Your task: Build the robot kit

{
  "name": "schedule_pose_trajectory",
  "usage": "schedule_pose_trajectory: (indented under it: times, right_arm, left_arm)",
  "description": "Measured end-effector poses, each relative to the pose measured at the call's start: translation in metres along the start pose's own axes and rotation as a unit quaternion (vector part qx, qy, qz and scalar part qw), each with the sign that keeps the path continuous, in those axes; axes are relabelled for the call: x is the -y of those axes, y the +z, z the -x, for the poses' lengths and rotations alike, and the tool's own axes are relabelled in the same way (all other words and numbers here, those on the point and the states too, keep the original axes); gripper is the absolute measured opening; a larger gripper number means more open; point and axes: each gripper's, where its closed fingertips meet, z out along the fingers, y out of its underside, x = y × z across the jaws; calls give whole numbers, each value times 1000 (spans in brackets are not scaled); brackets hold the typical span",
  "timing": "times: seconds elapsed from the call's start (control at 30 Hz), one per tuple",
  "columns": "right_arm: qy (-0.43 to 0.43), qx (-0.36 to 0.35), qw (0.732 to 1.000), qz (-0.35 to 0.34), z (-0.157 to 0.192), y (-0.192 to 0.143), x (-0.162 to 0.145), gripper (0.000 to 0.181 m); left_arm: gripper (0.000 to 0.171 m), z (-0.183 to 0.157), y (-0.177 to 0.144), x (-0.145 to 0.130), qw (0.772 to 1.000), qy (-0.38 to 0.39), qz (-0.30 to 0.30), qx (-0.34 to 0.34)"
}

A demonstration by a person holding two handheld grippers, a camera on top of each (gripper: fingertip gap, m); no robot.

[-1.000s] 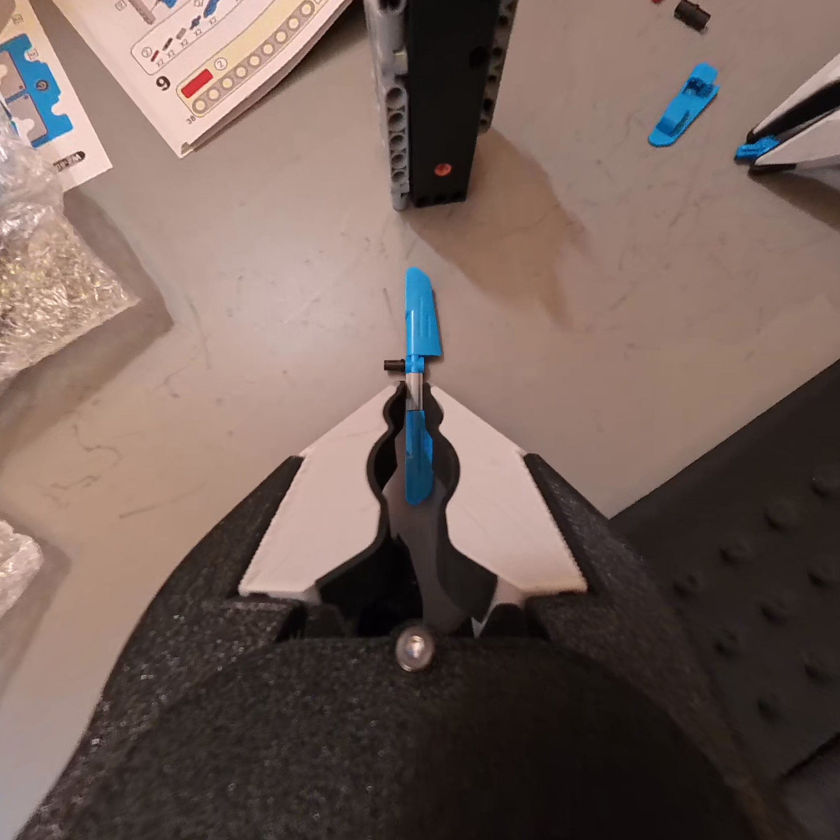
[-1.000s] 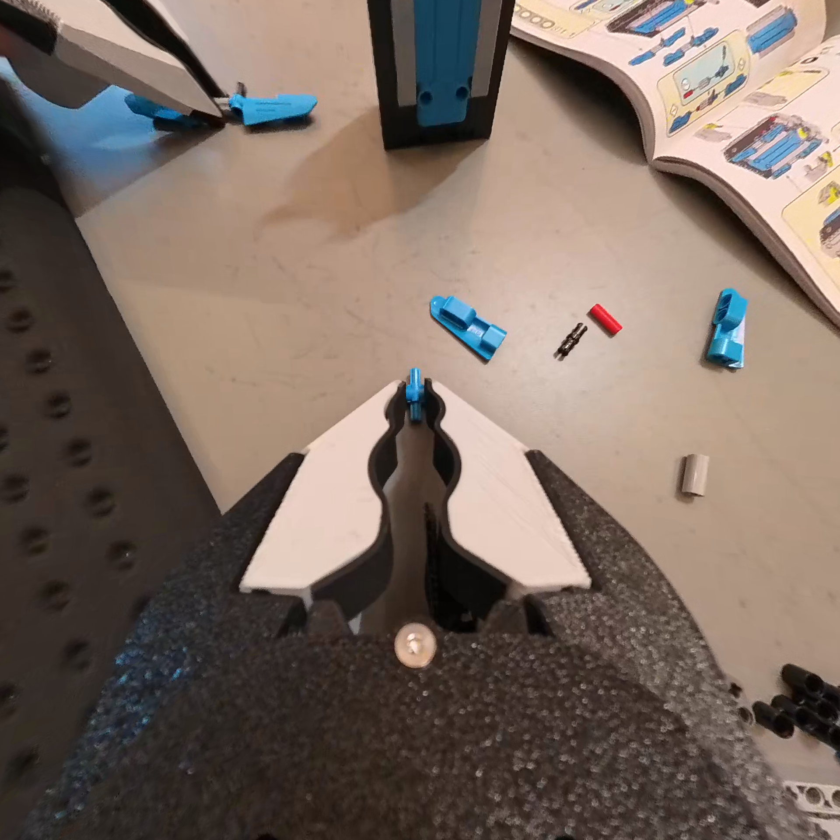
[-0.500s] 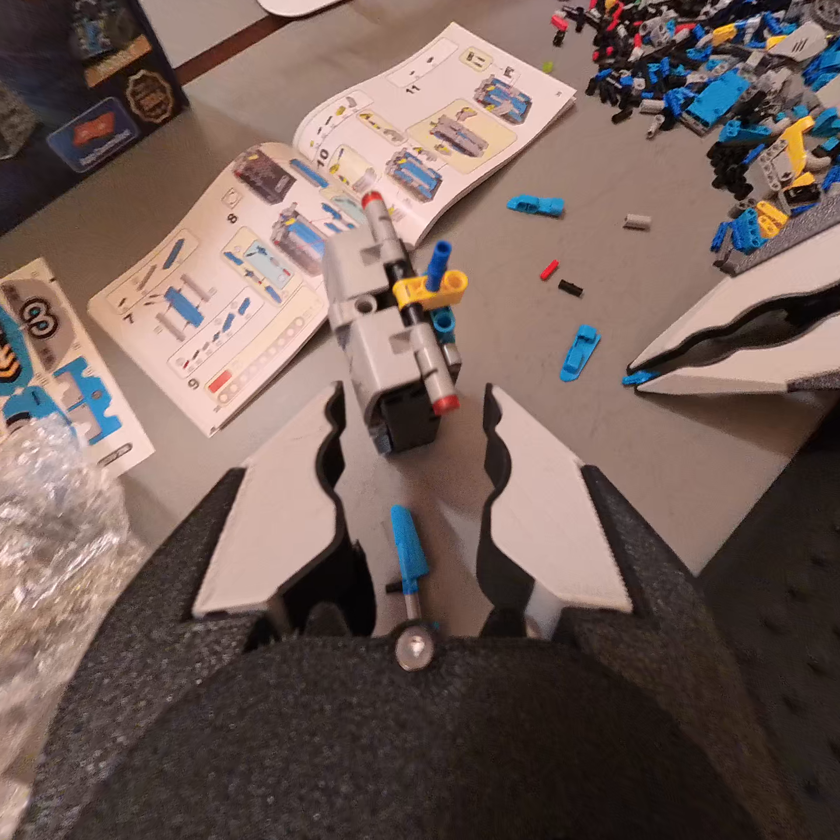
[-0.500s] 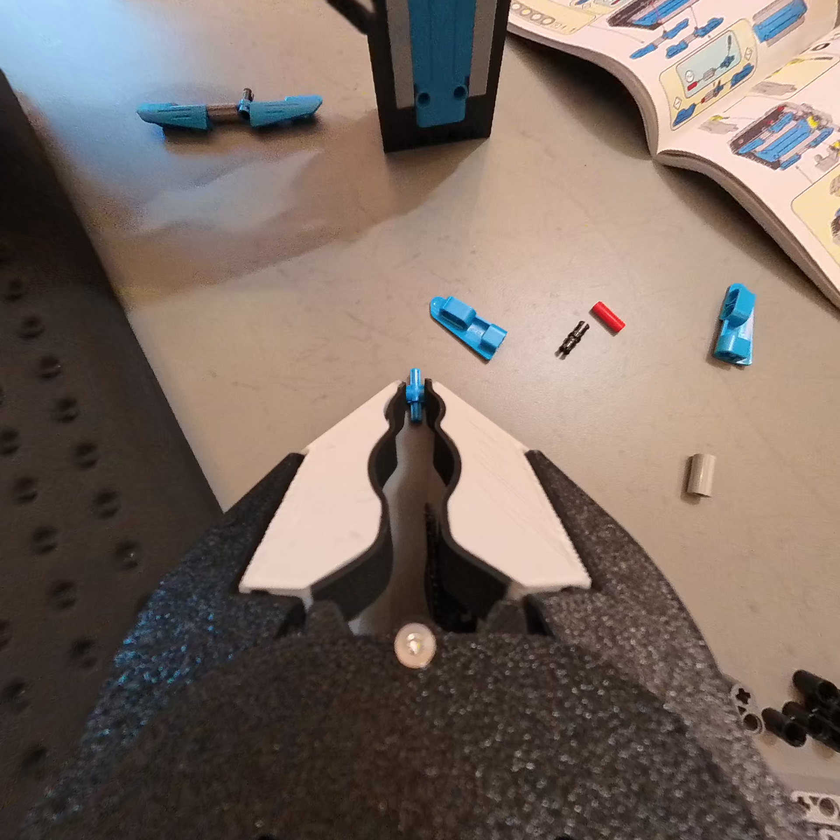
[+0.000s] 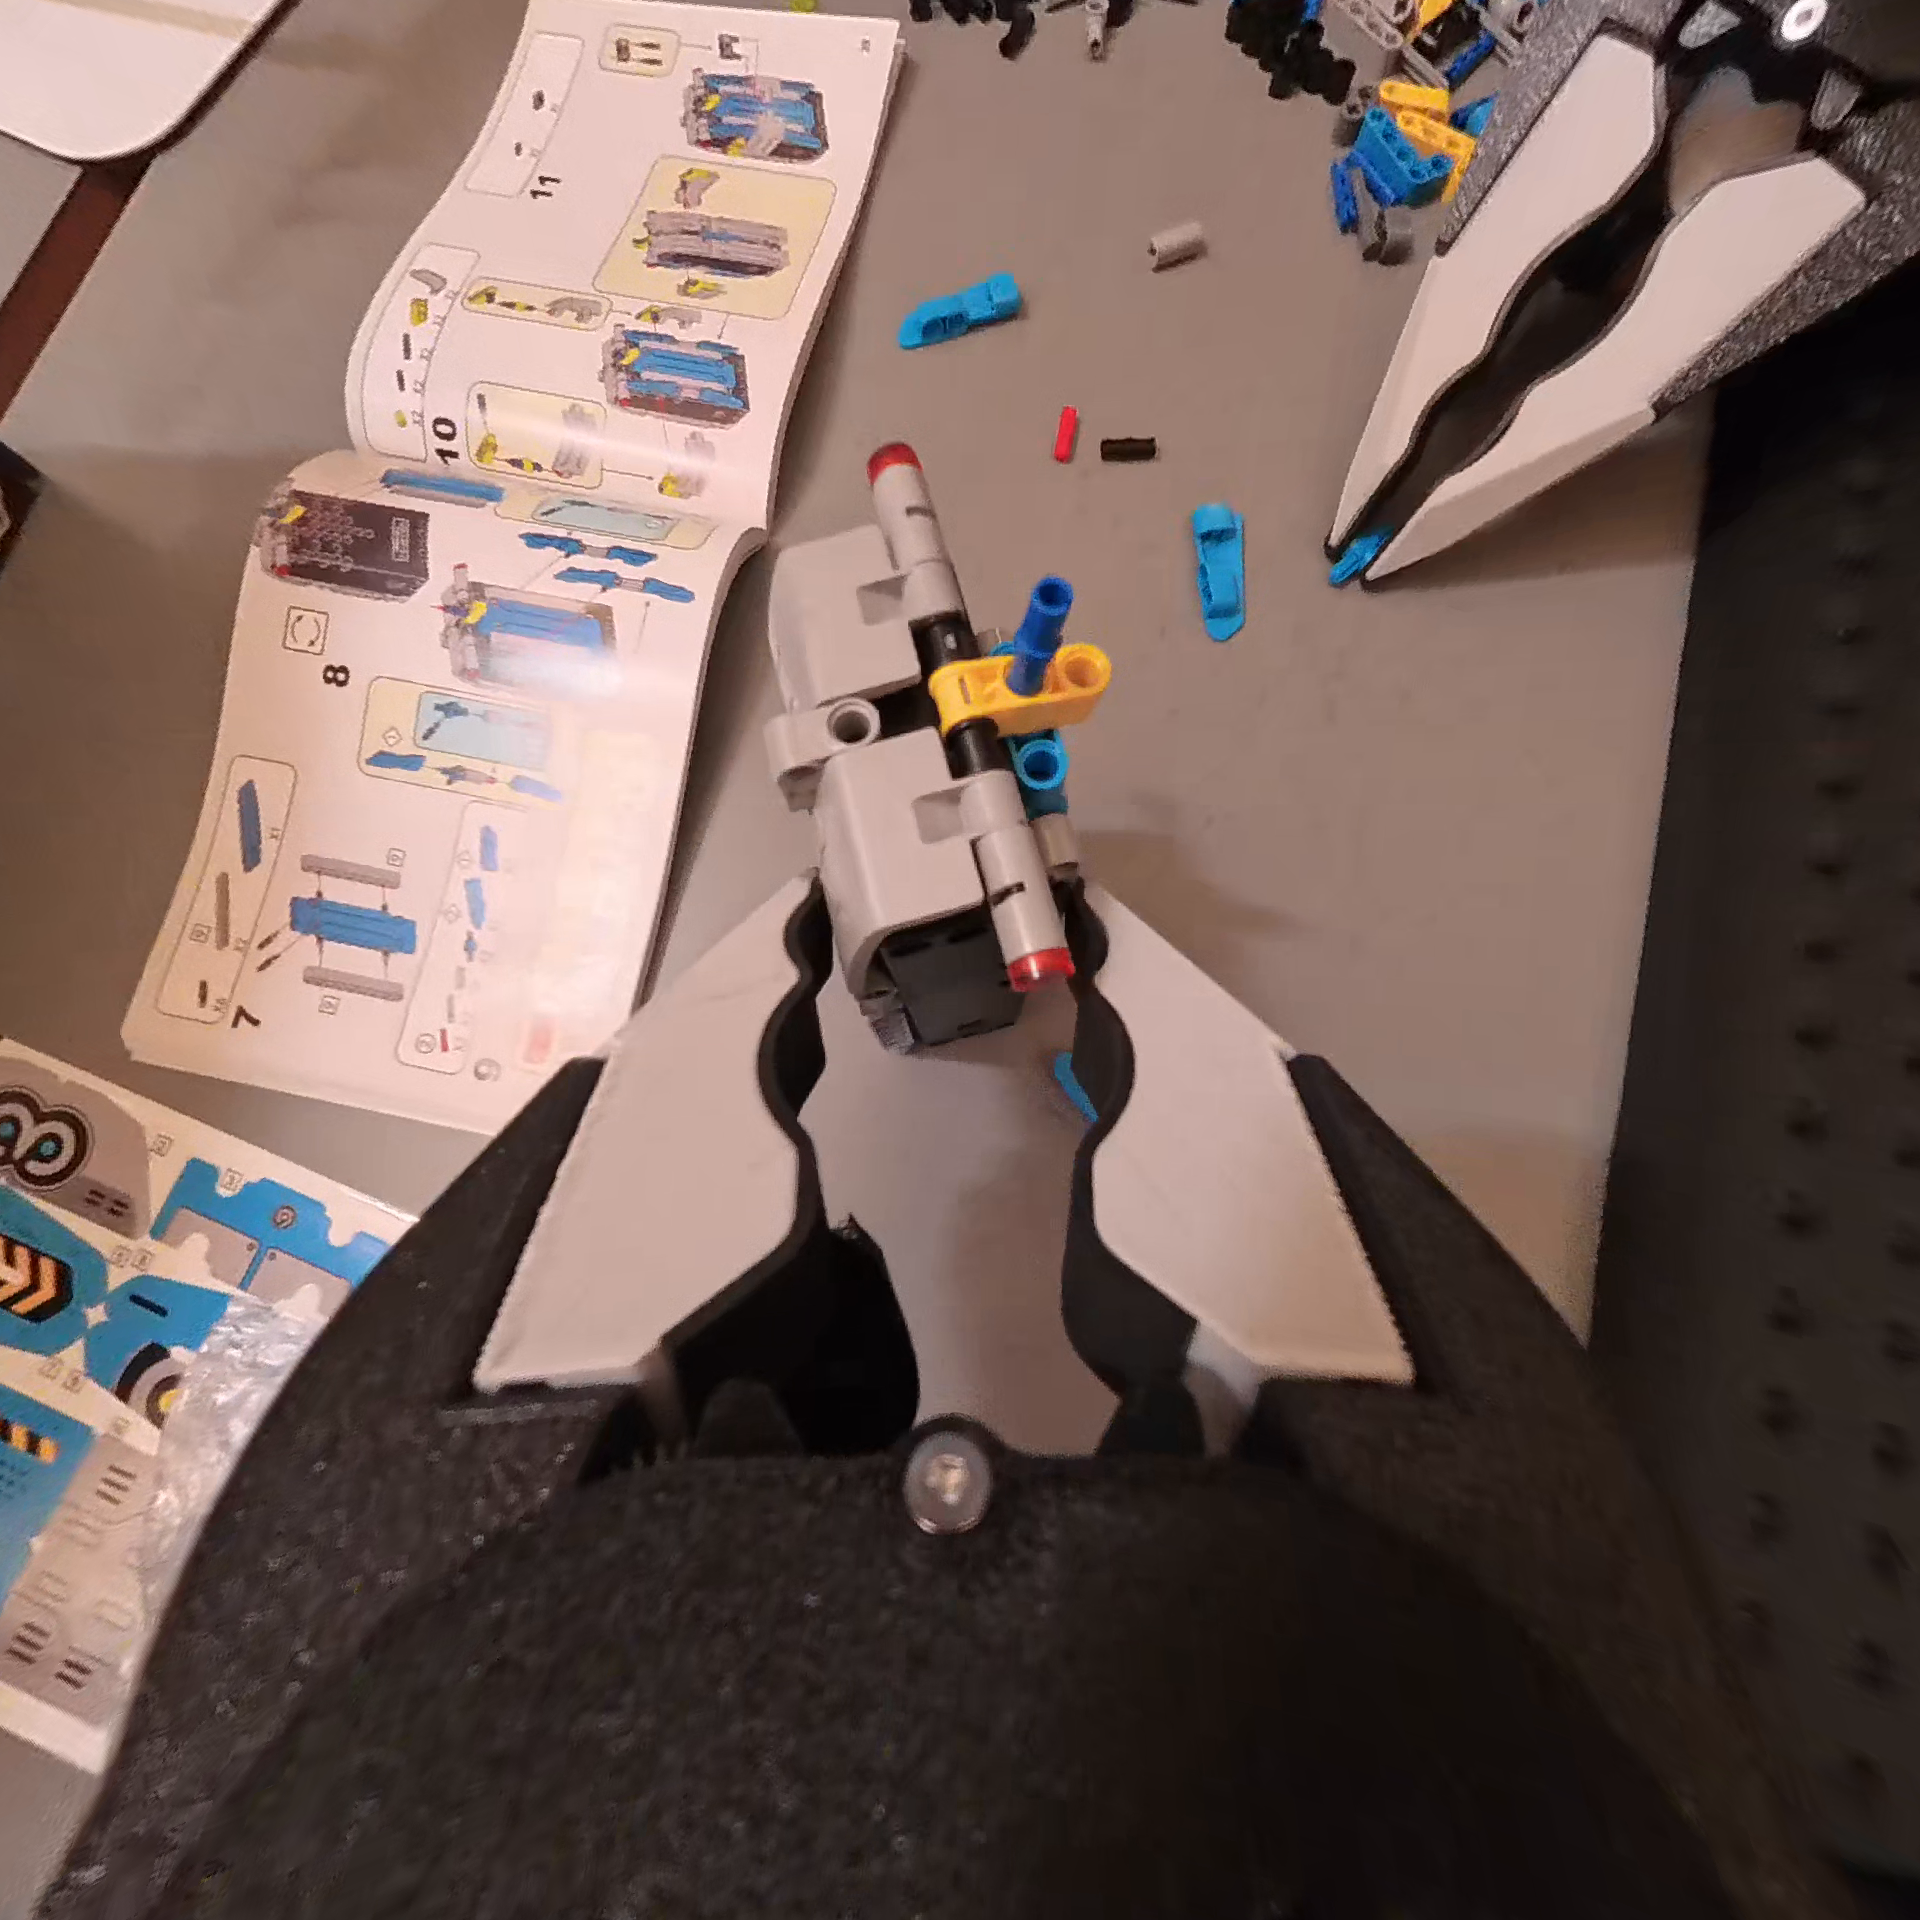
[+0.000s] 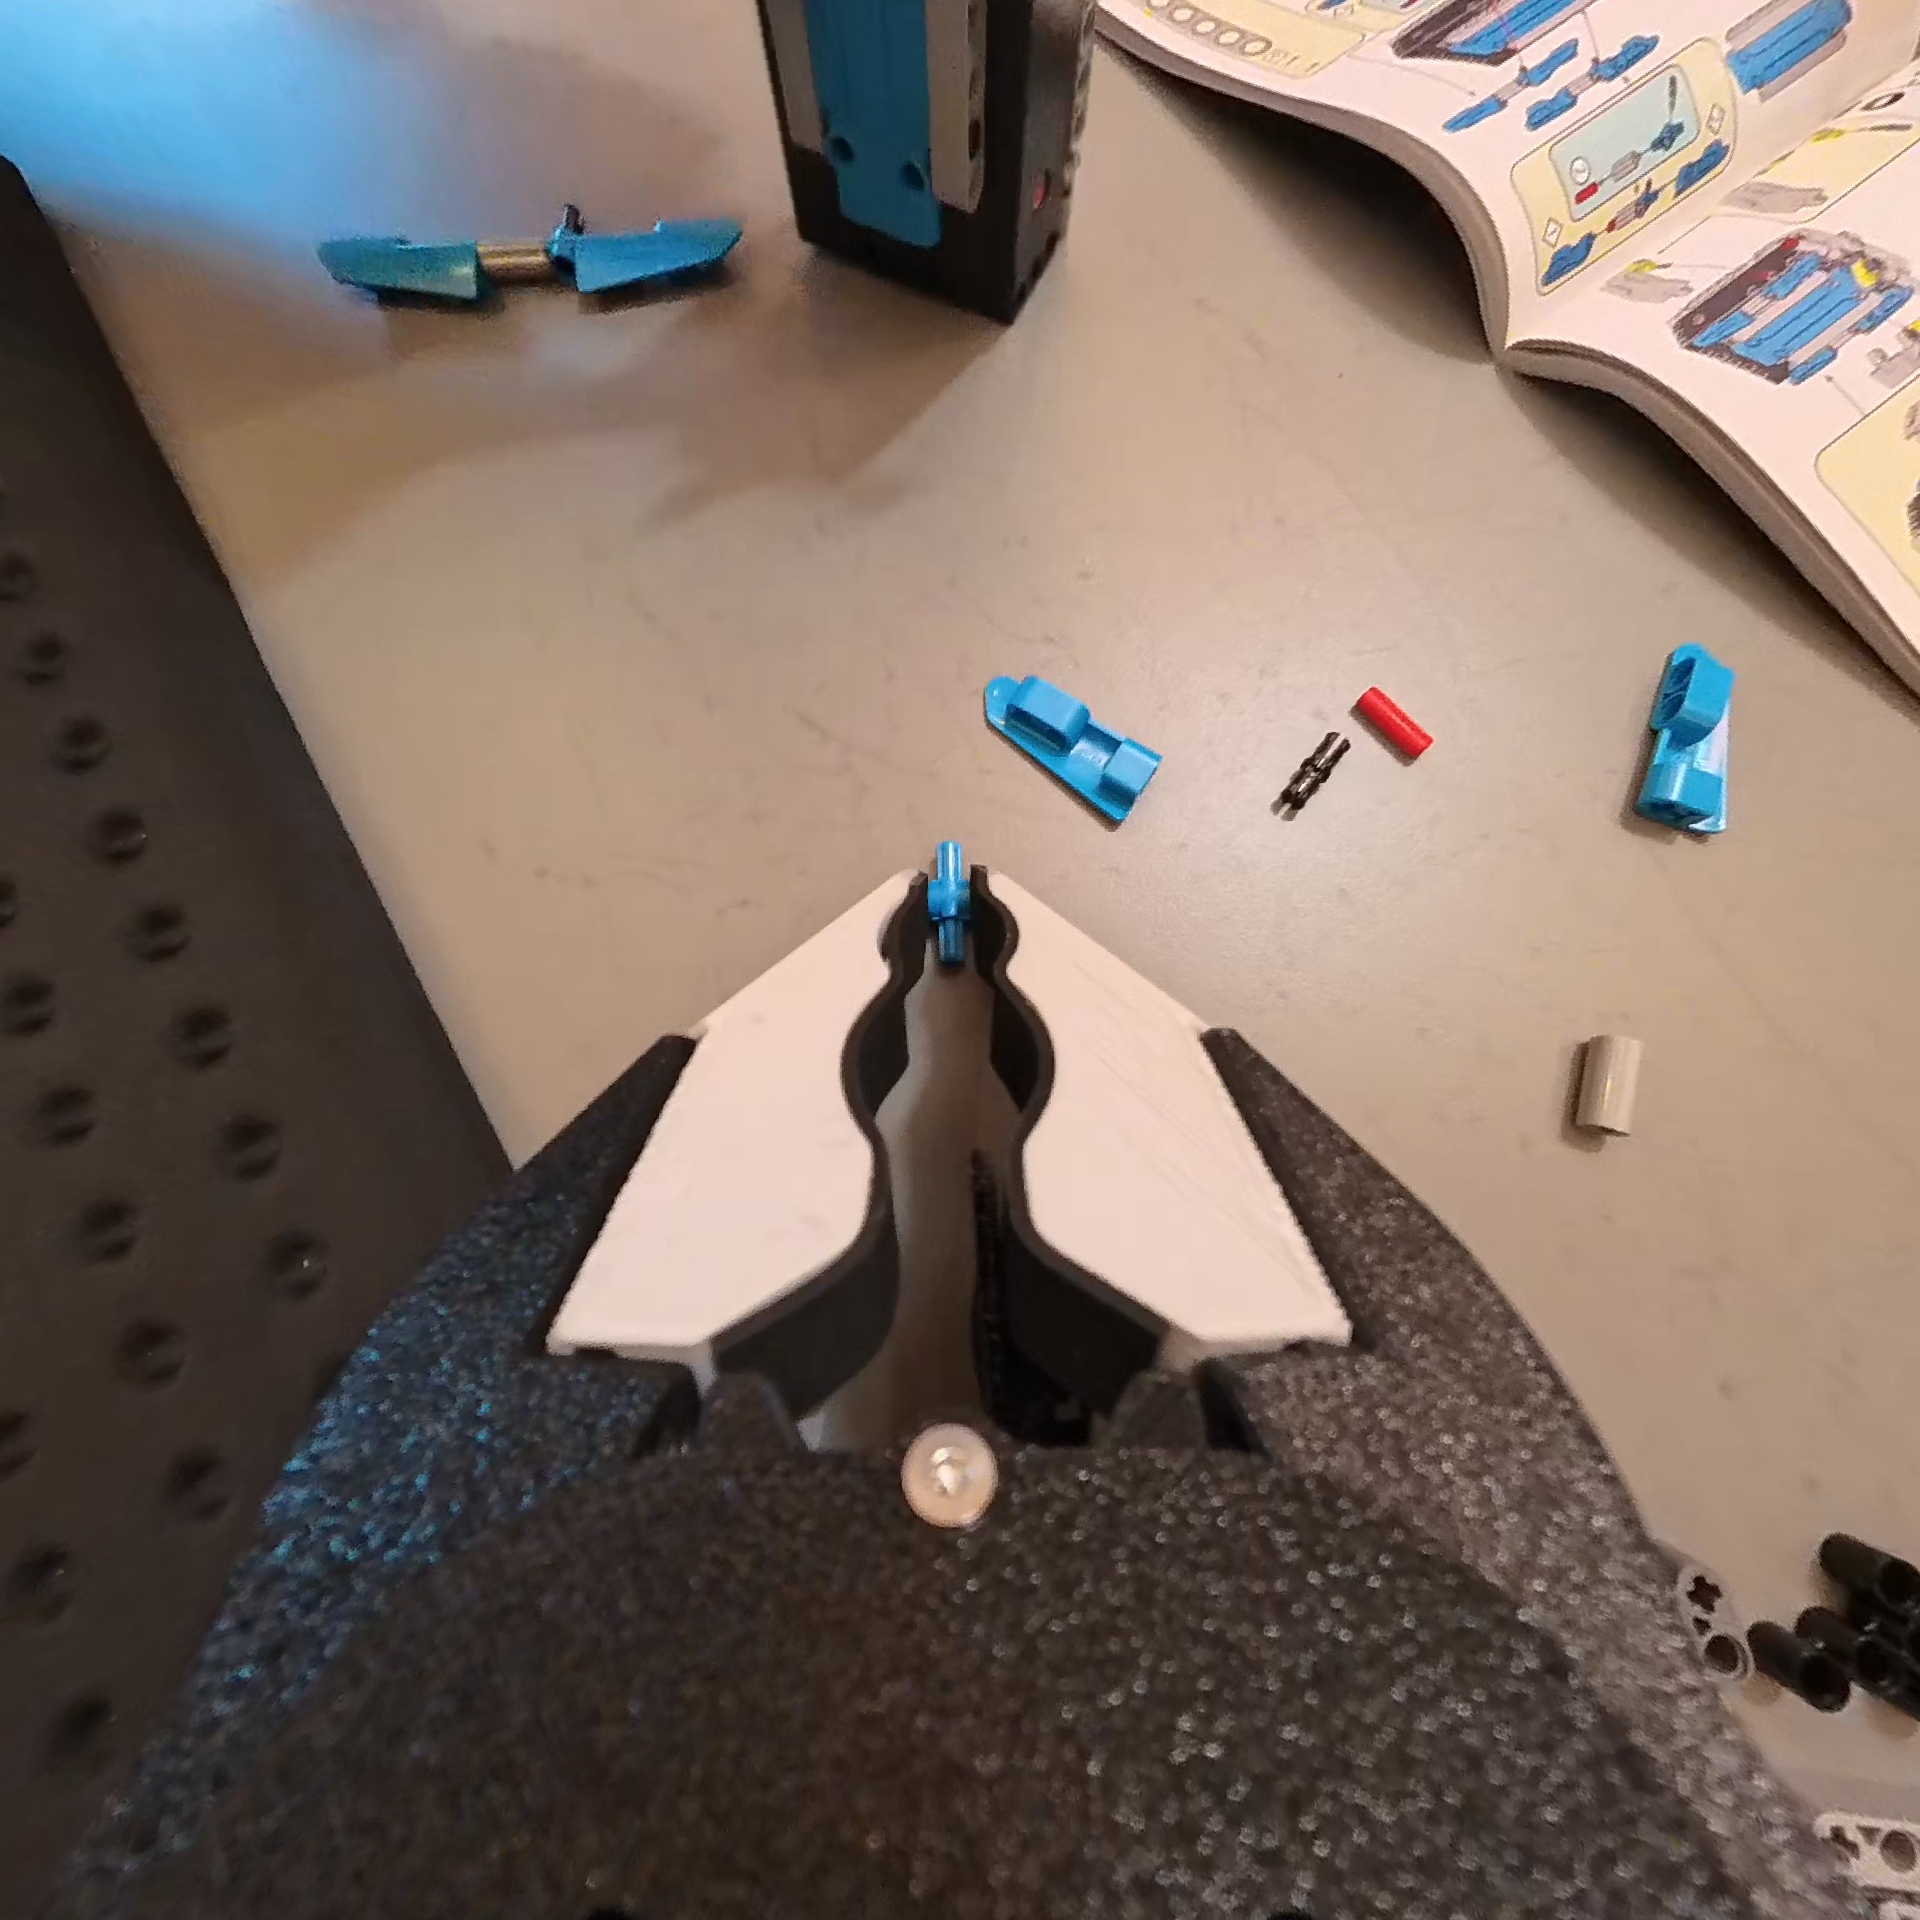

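Overhead, the left gripper hangs with jaws spread either side of the standing grey-and-black brick assembly, not clearly touching it. The right gripper pinches one small blue pin at its tips, apparently kept ready. On the grey surface lie two loose blue panels, one red bush, one black pin, one grey sleeve and one open instruction booklet.

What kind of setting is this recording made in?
Probably a hobby or workbench table set up for building a brick model: an open instruction booklet, a partly built grey block assembly, and a heap of loose plastic pieces.
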Motion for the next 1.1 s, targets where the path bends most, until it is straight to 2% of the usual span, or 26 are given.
schedule_pose_trajectory:
  times: [0.17, 0.3, 0.37, 0.43, 0.53, 0.63, 0.7, 0.77, 0.97, 1.07, 1.1]
  right_arm:
    - [1, 0, 1000, 0, 0, 0, 0, 8]
    - [2, 2, 1000, -1, 0, 0, 0, 8]
    - [3, 2, 1000, -1, 0, 0, 0, 8]
    - [4, 4, 1000, -1, 0, 0, 0, 8]
    - [7, 6, 1000, -1, 0, 0, 0, 8]
    - [7, 7, 1000, -1, 0, 0, 0, 8]
    - [6, 6, 1000, -1, 0, 0, 0, 8]
    - [3, 4, 1000, -1, 0, 0, 0, 8]
    - [5, 7, 1000, -2, 0, 0, 0, 8]
    - [5, 7, 1000, -2, 0, 0, 0, 8]
    - [6, 8, 1000, -2, 0, 0, 0, 8]
  left_arm:
    - [52, -10, 3, -6, 997, -70, -6, -21]
    - [62, -14, -13, -11, 994, -97, -39, 13]
    - [62, -16, -26, -19, 988, -135, -42, 58]
    - [53, -25, -33, -35, 977, -183, -17, 109]
    - [39, -41, -25, -72, 954, -228, 74, 182]
    - [39, -62, -9, -77, 945, -273, 81, 163]
    - [38, -62, -9, -83, 937, -283, 95, 183]
    - [30, -61, -8, -89, 931, -287, 109, 199]
    - [7, -58, -5, -92, 934, -275, 121, 194]
    - [7, -56, -11, -98, 938, -257, 139, 185]
    - [7, -49, -18, -104, 934, -250, 154, 202]
